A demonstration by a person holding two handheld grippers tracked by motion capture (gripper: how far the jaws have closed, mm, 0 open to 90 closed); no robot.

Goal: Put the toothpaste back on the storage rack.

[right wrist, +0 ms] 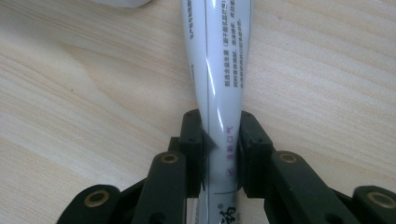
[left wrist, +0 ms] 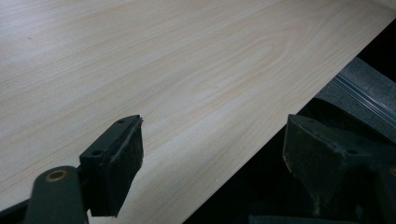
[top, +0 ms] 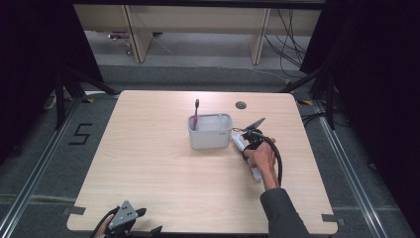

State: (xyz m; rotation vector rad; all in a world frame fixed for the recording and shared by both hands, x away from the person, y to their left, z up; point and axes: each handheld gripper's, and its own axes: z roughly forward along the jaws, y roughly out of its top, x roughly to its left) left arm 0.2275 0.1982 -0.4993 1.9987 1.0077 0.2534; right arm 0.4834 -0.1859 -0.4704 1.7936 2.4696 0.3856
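Wooden table (top: 163, 188), viewed from above, with a grey tub (top: 210, 131) near its centre holding a toothbrush (top: 196, 113) that leans upright against the tub's left wall. A white toothpaste tube (right wrist: 218, 70) lies flat on the table just right of the tub. Its long axis runs straight ahead of the right gripper (right wrist: 219, 154), in line with the jaws, and its far end points toward the tub. The right gripper's jaws are clamped on the tube's near part, one pad against each side. The left gripper (left wrist: 210, 158) rests well away at the table's near-left edge, jaws wide apart and holding nothing; the right hand (top: 261, 157) is thus by far the nearer to tube and tub. The tube's cap end is cut off in the right gripper view, and in the high view the hand covers most of the tube.
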